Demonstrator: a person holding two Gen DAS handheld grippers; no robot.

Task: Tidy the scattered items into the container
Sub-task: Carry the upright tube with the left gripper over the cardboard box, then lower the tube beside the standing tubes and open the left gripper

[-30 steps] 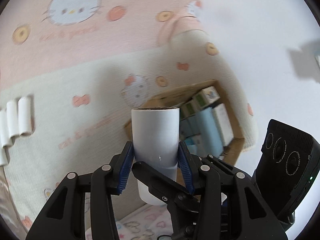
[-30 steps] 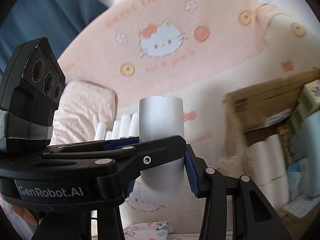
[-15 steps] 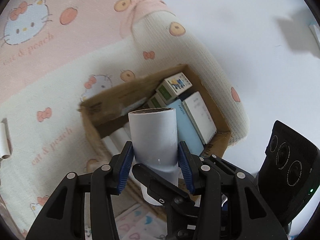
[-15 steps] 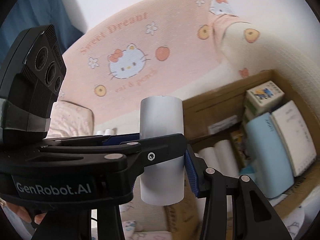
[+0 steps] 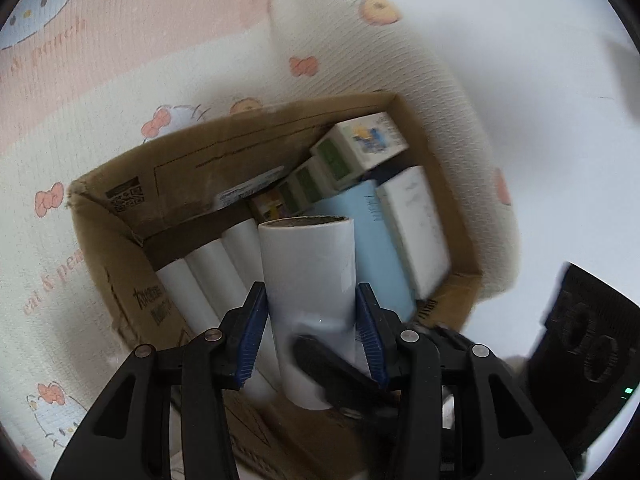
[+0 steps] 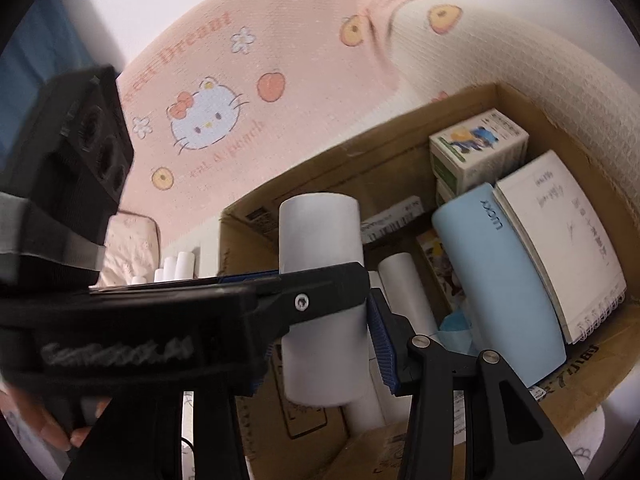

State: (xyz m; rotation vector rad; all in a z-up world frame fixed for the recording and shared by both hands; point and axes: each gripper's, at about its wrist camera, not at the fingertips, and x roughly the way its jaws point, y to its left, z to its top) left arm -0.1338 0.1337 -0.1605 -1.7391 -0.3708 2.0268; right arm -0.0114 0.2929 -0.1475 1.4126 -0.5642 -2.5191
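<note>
Each gripper clamped 1 upright white roll above the open box [image 5: 120, 264]: the left gripper [image 5: 310, 336] held its roll [image 5: 308, 280], the right gripper [image 6: 320, 320] its own roll [image 6: 320, 236]. More rolls [image 5: 208, 276] lay inside.

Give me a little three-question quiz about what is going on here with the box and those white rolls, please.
1. True or false: each gripper, left and right, is clamped on a white roll.
2. Which lies in the cardboard box right beside the spiral notebook? A) a red mug B) a light blue case C) a green bottle
3. Fill in: the left gripper's white roll is held above the ____.

Key
1. True; the right one grips its own white roll.
2. B.
3. Cardboard box, where other white rolls already lie.
</note>
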